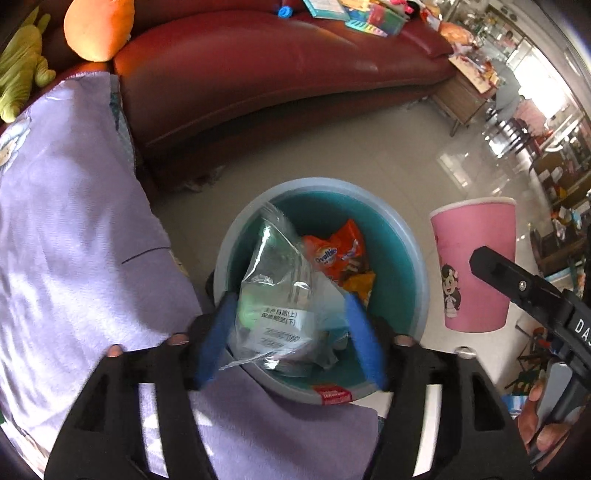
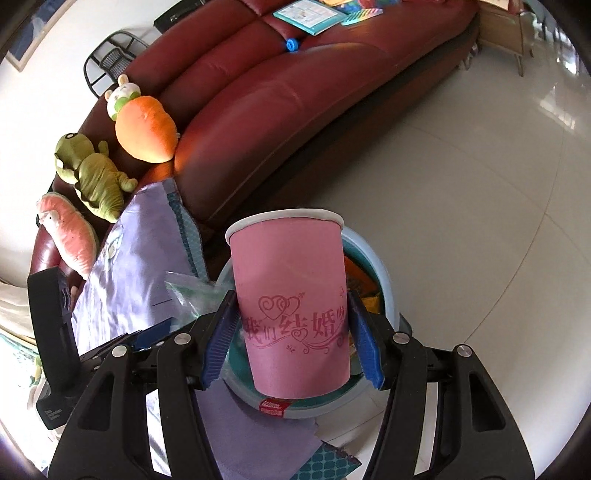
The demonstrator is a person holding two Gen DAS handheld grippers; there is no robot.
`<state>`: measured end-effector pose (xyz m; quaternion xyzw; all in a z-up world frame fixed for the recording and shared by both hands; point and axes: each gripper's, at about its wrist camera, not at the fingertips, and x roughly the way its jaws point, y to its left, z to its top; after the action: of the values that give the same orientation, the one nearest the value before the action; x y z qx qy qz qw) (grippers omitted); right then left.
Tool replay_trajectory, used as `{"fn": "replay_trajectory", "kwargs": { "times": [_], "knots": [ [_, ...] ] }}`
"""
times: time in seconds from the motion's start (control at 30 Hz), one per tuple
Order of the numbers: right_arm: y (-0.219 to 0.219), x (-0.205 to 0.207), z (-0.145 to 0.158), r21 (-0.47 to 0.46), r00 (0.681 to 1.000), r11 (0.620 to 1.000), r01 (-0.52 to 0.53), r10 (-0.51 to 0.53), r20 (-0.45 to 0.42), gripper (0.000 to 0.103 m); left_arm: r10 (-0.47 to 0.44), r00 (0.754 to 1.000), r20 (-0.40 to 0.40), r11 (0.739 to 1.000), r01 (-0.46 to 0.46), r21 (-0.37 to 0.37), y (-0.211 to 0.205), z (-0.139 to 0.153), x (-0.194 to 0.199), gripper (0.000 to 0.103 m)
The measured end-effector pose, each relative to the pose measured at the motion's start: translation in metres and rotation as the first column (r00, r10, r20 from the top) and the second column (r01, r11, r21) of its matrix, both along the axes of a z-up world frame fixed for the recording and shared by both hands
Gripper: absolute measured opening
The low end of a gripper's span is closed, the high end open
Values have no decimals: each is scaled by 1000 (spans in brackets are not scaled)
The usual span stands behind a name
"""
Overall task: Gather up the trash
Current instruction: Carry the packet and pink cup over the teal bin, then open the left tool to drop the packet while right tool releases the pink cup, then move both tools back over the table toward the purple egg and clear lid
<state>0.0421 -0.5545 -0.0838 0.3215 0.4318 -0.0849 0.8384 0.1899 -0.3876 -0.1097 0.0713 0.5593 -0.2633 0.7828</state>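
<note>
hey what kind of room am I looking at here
Most likely a home living room: a long dark red leather sofa on a pale tiled floor, plush toys such as an orange carrot on the sofa, and children's books lying on its seat.

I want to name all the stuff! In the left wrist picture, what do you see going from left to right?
Green plush toy → purple blanket → clear plastic bag → pink paper cup.
</note>
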Motion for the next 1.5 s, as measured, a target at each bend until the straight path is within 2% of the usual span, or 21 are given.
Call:
{"fn": "replay_trajectory", "kwargs": {
  "times": [0.03,0.23,0.33,0.5,0.57,0.83,1.2,1.5],
  "knots": [
    [0,2,0,-2,1000,1000,-2,2,-2,56,3,1000,9,1000,-3,7,1,-1,0,77],
    [5,9,-3,-5,1000,1000,-12,12,-9,57,13,1000,0,1000,-13,6,11,1,-3,82],
    [7,12,-4,-6,1000,1000,-14,14,-14,57,9,1000,24,1000,-9,16,16,5,-7,86],
    [12,16,-6,-14,999,1000,-28,28,-29,60,8,999,38,1000,-9,14,25,10,-14,87],
    [15,19,-8,-10,999,999,-33,33,-41,70,7,999,37,1000,-8,15,28,10,-16,87],
    [28,21,-2,-18,998,999,-31,30,-64,73,21,999,42,1000,-22,12,44,19,-20,88],
    [64,18,17,-37,995,997,-68,65,-79,75,75,996,50,997,-74,-20,93,36,-28,89],
    [118,26,37,-50,986,989,-142,137,-90,76,165,985,53,984,-161,-70,157,53,-35,90]
  ]
}}
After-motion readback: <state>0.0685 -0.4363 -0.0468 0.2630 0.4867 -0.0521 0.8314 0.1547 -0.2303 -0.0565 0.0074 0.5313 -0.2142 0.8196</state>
